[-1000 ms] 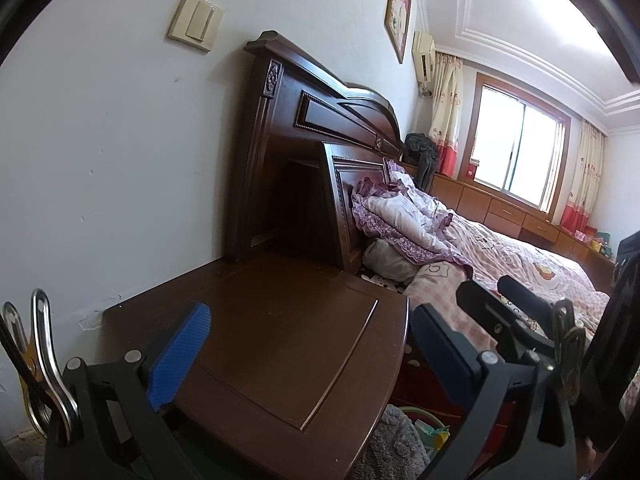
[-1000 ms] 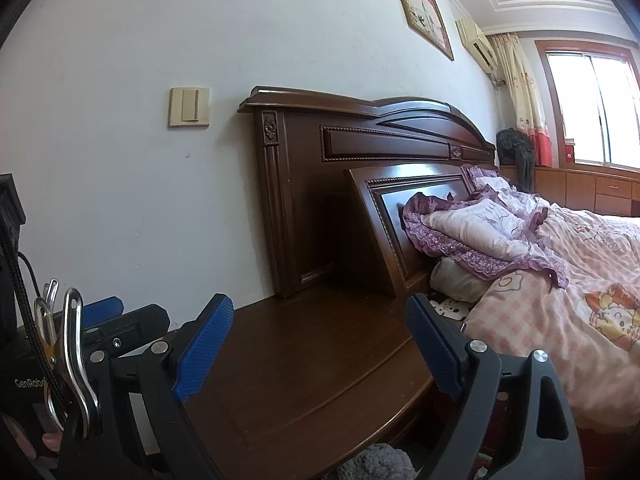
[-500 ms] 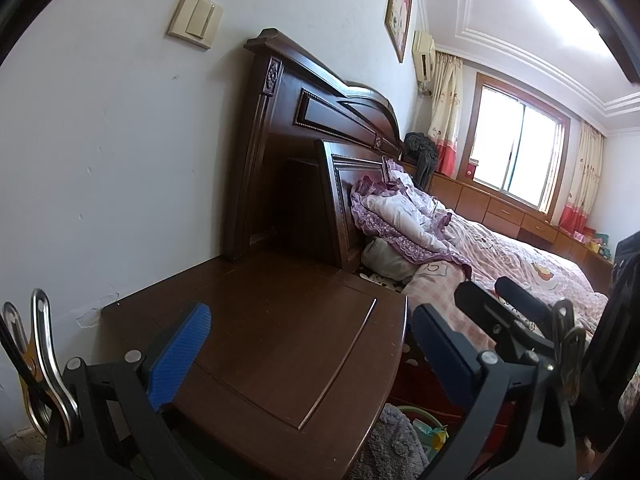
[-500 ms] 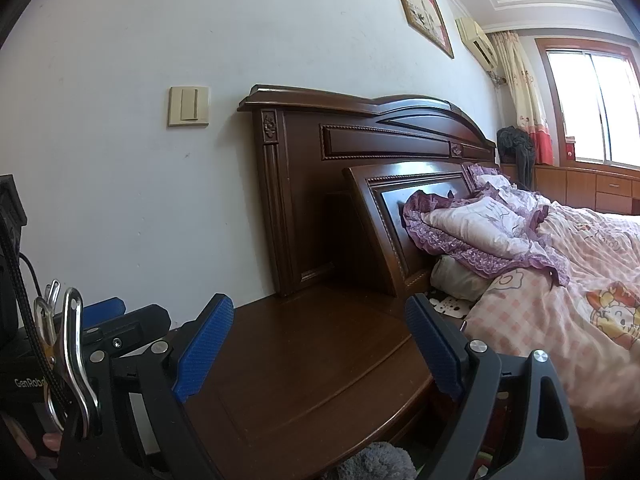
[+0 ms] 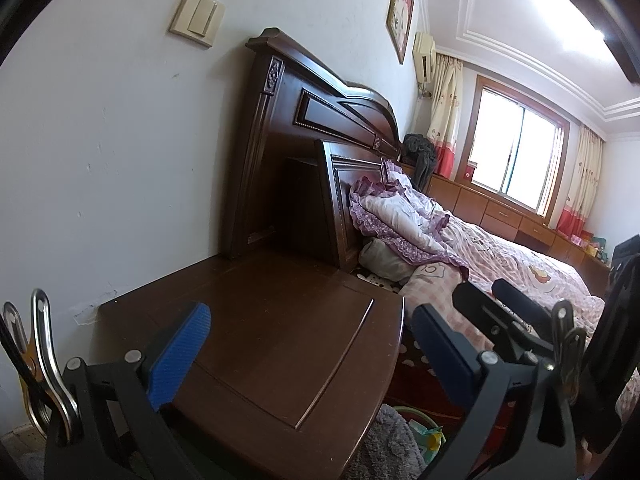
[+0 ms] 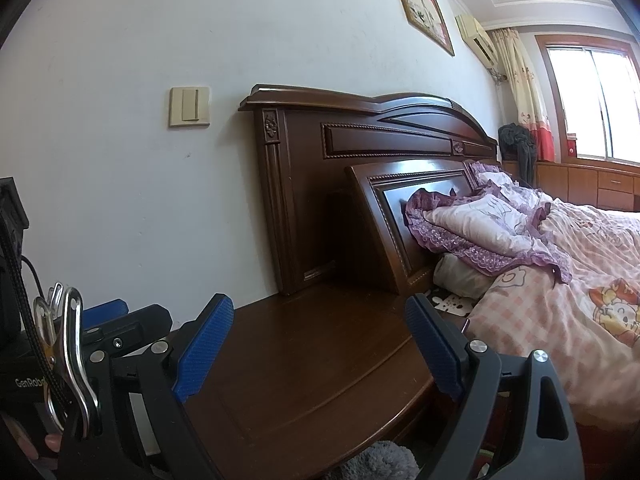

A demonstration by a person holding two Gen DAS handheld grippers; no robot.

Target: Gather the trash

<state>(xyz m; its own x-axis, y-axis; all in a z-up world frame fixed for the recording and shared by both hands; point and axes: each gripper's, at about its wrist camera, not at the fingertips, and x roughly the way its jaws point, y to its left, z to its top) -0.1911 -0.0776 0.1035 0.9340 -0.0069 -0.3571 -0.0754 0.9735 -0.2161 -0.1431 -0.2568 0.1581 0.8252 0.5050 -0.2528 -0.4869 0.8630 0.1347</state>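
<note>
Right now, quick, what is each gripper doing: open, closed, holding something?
Left gripper: open, nothing between its blue pads, above the dark wooden nightstand.
Right gripper: open, holding nothing.

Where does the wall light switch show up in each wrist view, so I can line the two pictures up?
Left wrist view: the light switch sits high at upper left, tilted, above the nightstand.
Right wrist view: the light switch sits left of centre at mid-height, nearly square-on, just left of the headboard.
Shared landmark: the dark wooden headboard, whose carved corner post stands just to the right of the switch in both.
</note>
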